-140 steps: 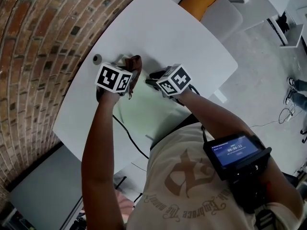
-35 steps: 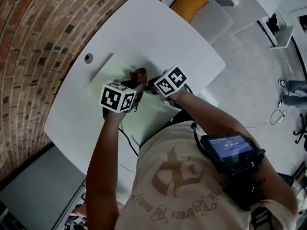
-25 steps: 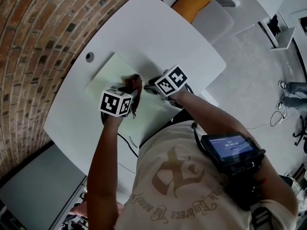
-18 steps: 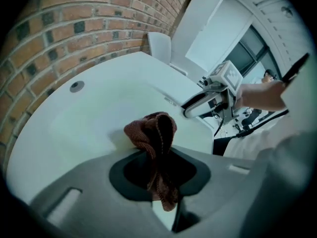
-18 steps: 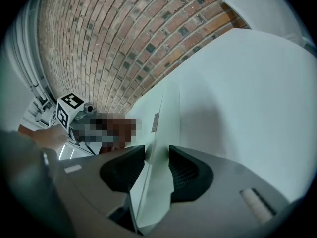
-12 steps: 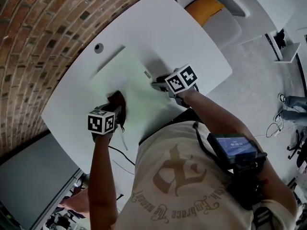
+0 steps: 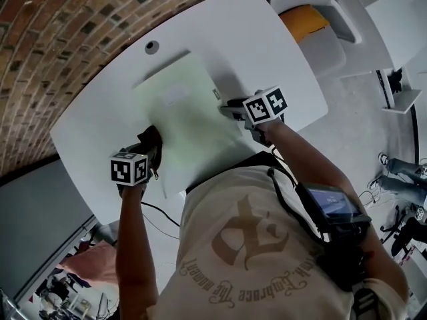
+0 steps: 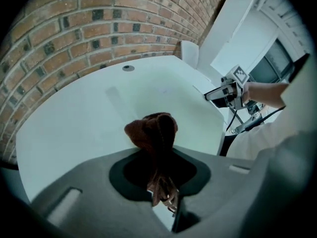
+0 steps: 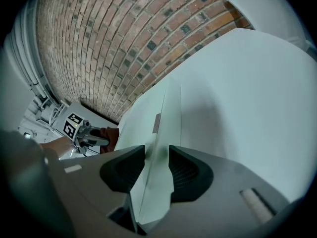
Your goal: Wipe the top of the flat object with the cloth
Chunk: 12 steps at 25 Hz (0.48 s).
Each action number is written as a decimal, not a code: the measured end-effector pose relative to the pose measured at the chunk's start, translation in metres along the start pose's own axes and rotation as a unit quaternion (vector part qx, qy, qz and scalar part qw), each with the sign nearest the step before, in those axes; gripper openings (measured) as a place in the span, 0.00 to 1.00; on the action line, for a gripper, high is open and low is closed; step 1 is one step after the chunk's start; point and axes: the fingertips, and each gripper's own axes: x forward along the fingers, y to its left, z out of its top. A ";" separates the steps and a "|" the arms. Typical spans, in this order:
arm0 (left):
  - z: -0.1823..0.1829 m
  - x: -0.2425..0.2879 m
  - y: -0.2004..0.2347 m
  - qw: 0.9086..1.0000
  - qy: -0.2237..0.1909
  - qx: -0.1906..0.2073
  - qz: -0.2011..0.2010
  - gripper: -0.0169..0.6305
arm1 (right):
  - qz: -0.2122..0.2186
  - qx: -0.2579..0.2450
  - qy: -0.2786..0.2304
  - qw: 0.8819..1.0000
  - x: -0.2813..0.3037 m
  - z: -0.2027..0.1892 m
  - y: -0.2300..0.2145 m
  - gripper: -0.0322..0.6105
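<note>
Beside brick wall (image 7: 53, 32), on white table (image 7: 267, 32), head view: holds brown cloth (image 7: 150, 141) in left gripper (image 7: 146, 155) at near-left edge of pale flat object (image 7: 193, 112); left gripper view: clamps cloth bunched between closed jaws; right gripper view: pinches flat object's edge in right gripper (image 9: 157, 157)

Left tool (image 7: 149, 145), right tool (image 7: 228, 107), both clamped

One cloth (image 7: 151, 140), one flat object (image 7: 187, 112), one table (image 7: 267, 39), two grippers (image 7: 152, 155) (image 7: 230, 107)
</note>
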 end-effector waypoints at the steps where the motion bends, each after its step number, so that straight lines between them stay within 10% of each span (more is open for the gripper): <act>1: -0.002 -0.004 0.002 1.000 -0.003 -0.005 0.001 0.14 | -0.001 -0.001 0.001 1.000 -0.001 0.001 0.000 0.30; 12: 0.051 -0.002 -0.088 0.993 -0.046 0.069 -0.088 0.14 | 0.014 0.010 -0.028 0.999 0.000 0.055 -0.006 0.29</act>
